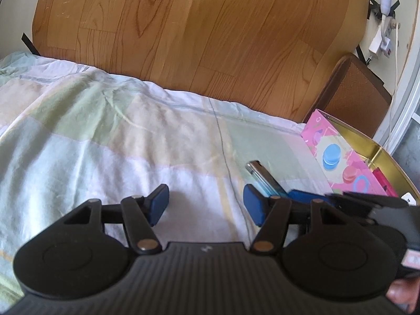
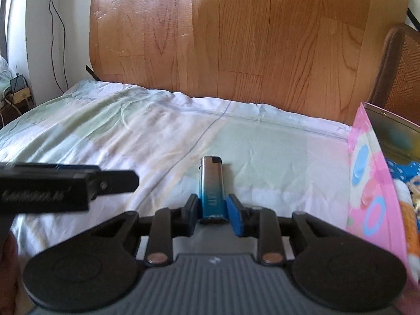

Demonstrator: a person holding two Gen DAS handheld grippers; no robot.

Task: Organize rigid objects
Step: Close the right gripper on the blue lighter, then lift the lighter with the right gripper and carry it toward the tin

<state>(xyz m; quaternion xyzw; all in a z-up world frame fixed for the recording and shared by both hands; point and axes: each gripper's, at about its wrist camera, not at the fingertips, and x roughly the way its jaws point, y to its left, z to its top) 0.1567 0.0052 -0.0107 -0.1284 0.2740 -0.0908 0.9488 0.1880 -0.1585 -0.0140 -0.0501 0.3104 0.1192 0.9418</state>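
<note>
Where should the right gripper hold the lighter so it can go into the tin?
Low on its blue body, pads on the two narrow sides, approaching from the base end. The lighter lies lengthwise along the right gripper, metal cap pointing away, so its flat sides suit the pads. That is the hold shown now. The tin sits just to the right.

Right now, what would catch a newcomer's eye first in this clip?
The silver-and-blue lighter, gripped between the right tongs just above the pastel checked bedsheet. To its right stands the pink tin box with macaron pictures and a gold inside. The left tongs are open and hold nothing.
</note>
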